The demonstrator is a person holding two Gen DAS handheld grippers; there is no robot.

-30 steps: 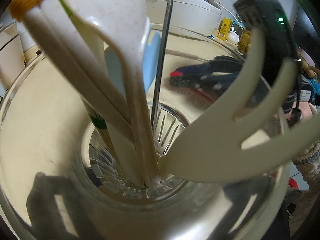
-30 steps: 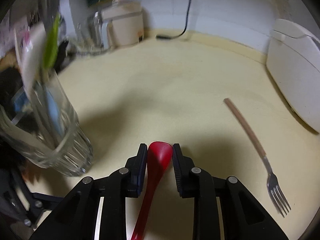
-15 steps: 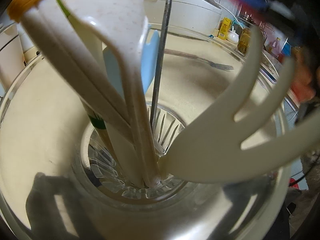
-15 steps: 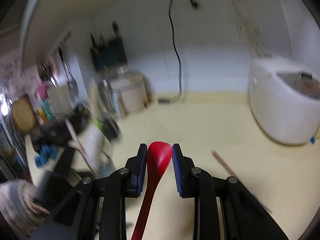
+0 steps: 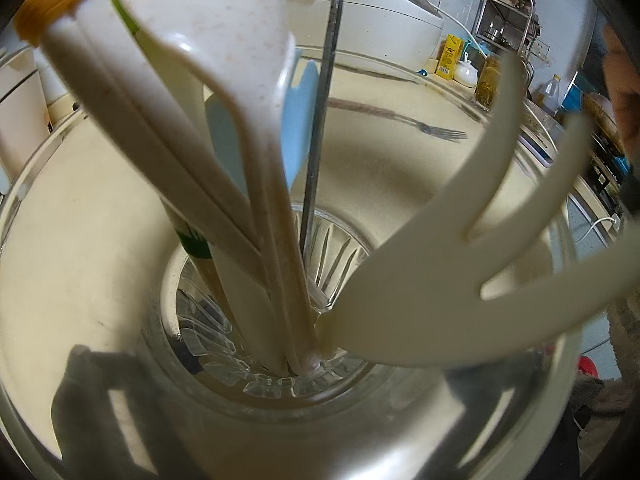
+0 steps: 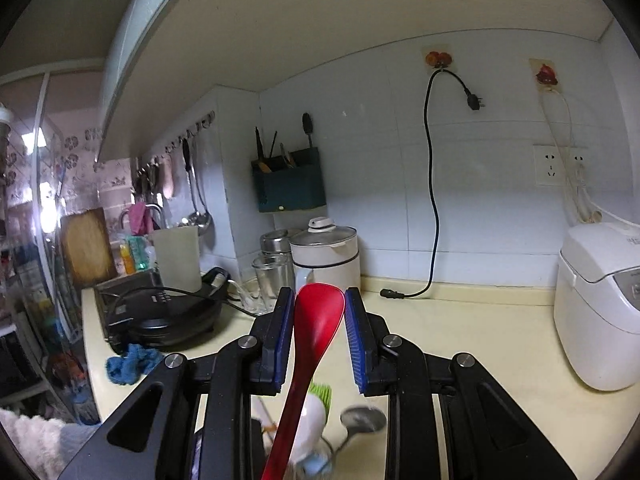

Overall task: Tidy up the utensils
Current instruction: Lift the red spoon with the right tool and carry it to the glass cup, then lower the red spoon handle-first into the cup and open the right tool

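A clear ribbed glass [image 5: 248, 368] fills the left wrist view. It holds a cream spoon [image 5: 224, 28], a cream fork [image 5: 452, 280], a pale blue utensil [image 5: 298, 120], a thin metal handle [image 5: 320, 120] and other cream handles. My left gripper [image 5: 280, 420] is shut on the glass; its dark fingers [image 5: 92, 400] show through the wall. My right gripper [image 6: 319, 300] is shut on a red spoon [image 6: 316, 328], bowl forward and handle slanting down. It hangs high above the glass [image 6: 320, 444]. A wooden-handled fork [image 5: 400, 114] lies on the counter.
A white rice cooker [image 6: 596, 304] stands on the right of the cream counter [image 6: 480, 344]. At the back left are a white kettle [image 6: 326, 252], glass jars [image 6: 272, 276], a black griddle [image 6: 160, 316] and a blue cloth [image 6: 130, 364]. A loose black cord [image 6: 432, 200] hangs down the wall.
My right gripper has risen with the red spoon and tipped up from the counter toward the wall, and is gone from the left wrist view. The glass and left gripper stayed put.
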